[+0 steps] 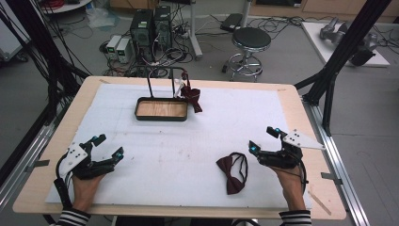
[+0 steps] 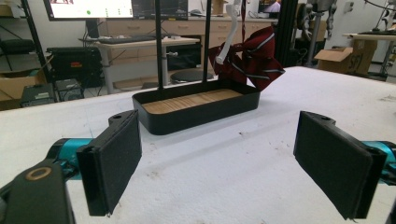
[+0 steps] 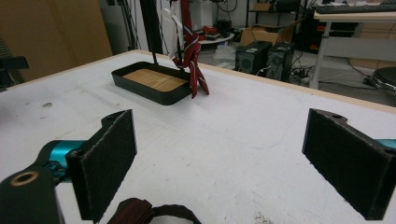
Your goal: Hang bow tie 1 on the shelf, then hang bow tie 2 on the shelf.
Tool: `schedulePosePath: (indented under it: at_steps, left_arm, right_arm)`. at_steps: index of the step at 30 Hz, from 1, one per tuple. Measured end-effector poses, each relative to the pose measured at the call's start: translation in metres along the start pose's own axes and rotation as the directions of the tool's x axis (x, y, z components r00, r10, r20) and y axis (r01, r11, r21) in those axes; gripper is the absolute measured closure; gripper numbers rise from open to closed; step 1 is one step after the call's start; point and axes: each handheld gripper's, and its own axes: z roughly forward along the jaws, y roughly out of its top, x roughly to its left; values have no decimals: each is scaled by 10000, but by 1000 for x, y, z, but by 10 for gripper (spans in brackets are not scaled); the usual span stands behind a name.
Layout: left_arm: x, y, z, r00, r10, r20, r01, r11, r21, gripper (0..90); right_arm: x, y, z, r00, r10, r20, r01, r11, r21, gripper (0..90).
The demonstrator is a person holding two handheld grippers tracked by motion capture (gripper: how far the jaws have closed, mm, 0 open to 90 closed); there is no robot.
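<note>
A dark red bow tie (image 1: 232, 172) with its strap lies flat on the white mat near the front right; its edge (image 3: 140, 212) shows at the bottom of the right gripper view. My right gripper (image 1: 262, 139) stands open just right of it, nothing between its pads. My left gripper (image 1: 109, 145) rests open at the front left over bare mat. At the back stands a black tray with a wooden floor (image 1: 161, 109) (image 2: 196, 105) (image 3: 149, 81) under a black rail. A striped red tie (image 1: 190, 96) (image 2: 254, 60) (image 3: 191, 60) hangs from that rail on a white hanger, at the tray's right end.
The white mat (image 1: 188, 146) covers most of the wooden table (image 1: 42, 174). Black frame posts stand at the left and right of the table. A stool (image 1: 249, 44) and computers sit on the floor behind it.
</note>
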Motion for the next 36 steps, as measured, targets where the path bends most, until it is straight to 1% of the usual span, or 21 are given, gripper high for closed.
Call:
schedulePosePath:
  at_steps: [4,10,18,20,23,24,26,27,28,31,32,35,36]
  left_arm:
    - [0,0,0,10000,-8,-7,8,10000,32,155]
    - [0,0,0,10000,1,-17,-1,10000,12,155]
    - [-1,0,-1,10000,29,-10,-29,10000,-47,156]
    - [-1,0,0,10000,30,-11,-30,10000,-44,156]
    - [0,0,0,10000,3,30,-3,10000,23,156]
    - [1,0,0,10000,-4,47,4,10000,60,155]
    - [1,0,0,9999,-72,78,72,10000,39,155]
    - [1,0,0,10000,-67,72,67,10000,-21,155]
    - [1,0,-1,10000,-36,92,37,10000,-46,155]
    - [1,0,-1,10000,-30,91,31,9999,-102,155]
    - [1,0,-1,10000,-2,96,3,10000,-84,156]
    - [1,0,-1,10000,-37,83,38,10000,-67,156]
    - [1,0,-1,9999,-45,95,46,10000,-34,156]
  right_arm:
    - [1,0,-1,10000,-48,-7,48,10000,-76,91]
    - [0,0,-3,9999,107,95,-106,9999,-135,92]
    - [1,1,-3,9997,126,214,-127,9999,44,92]
    - [1,1,-3,9998,113,175,-114,9999,73,92]
    - [2,3,-5,9998,14,194,-17,9999,138,91]
    - [3,4,-6,9998,54,208,-58,9998,197,91]
    - [3,6,-9,9997,-81,221,76,9997,216,92]
    - [4,7,-10,9998,-32,179,26,9996,295,91]
    - [4,9,-11,9998,-114,180,107,9993,369,92]
    - [6,13,-13,9999,-132,111,126,9985,528,92]
    - [8,15,-14,9999,-88,108,80,9975,700,92]
    - [14,21,-11,9984,-536,160,512,9912,1220,92]
    - [17,22,-10,9963,-819,271,774,9875,1372,93]
